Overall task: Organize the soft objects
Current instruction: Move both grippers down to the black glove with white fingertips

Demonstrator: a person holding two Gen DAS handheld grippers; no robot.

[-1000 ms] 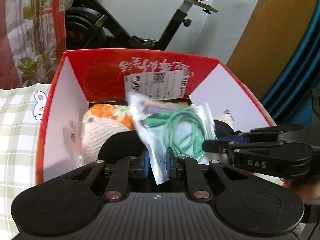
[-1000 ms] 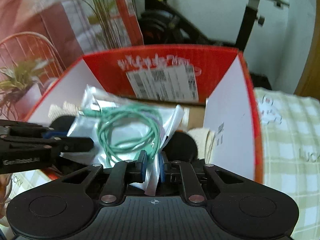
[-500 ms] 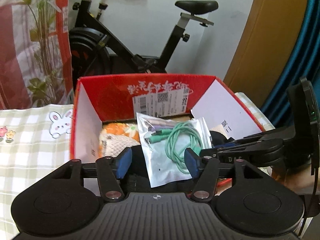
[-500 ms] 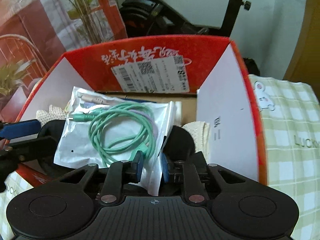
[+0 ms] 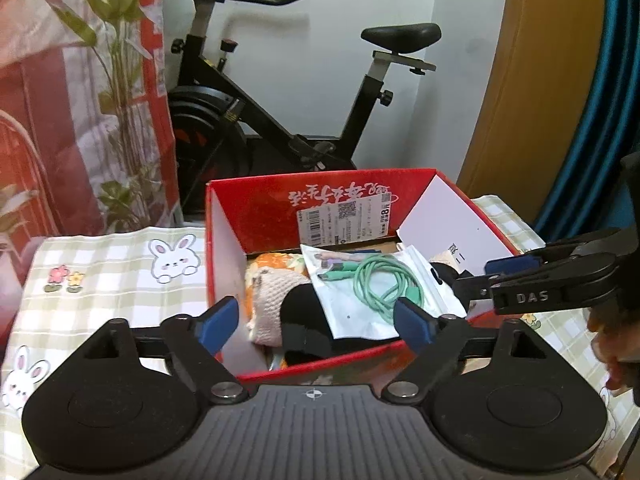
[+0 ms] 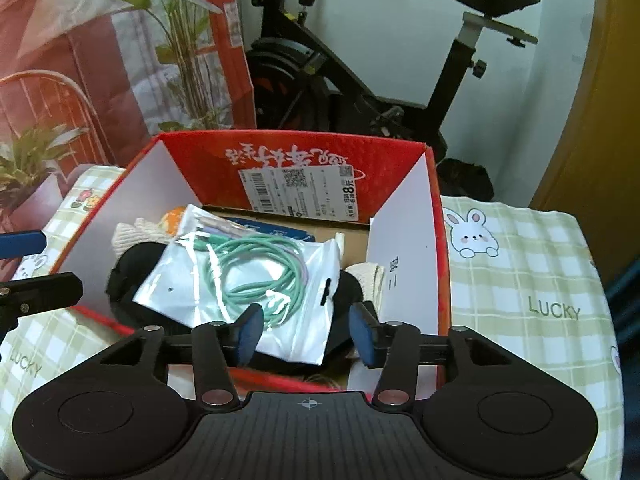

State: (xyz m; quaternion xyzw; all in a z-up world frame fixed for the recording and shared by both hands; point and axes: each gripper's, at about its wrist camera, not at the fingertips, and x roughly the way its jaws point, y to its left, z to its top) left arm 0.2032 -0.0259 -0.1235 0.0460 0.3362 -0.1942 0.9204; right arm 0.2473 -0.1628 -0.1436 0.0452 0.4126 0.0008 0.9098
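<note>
A clear bag with a coiled green cable (image 5: 370, 290) lies on top of the things in the red cardboard box (image 5: 256, 216); it also shows in the right wrist view (image 6: 248, 280), in the same box (image 6: 404, 232). Under it lie a black soft item (image 5: 304, 320), a cream knitted piece (image 5: 276, 292) and an orange patterned cloth (image 5: 276, 260). My left gripper (image 5: 316, 320) is open and empty, pulled back at the box's near edge. My right gripper (image 6: 306, 334) is open and empty just short of the bag's near corner; it also shows from the side in the left wrist view (image 5: 496, 276).
The box stands on a table with a green checked bunny tablecloth (image 5: 100, 280), also in the right wrist view (image 6: 528, 280). An exercise bike (image 5: 280, 120) stands behind the table. A red patterned curtain and plants (image 6: 100, 60) are on the left, a wooden door on the right.
Both grippers let go of the cable bag, opened and drew back and up from the box. The bag now rests on the items in the box.
</note>
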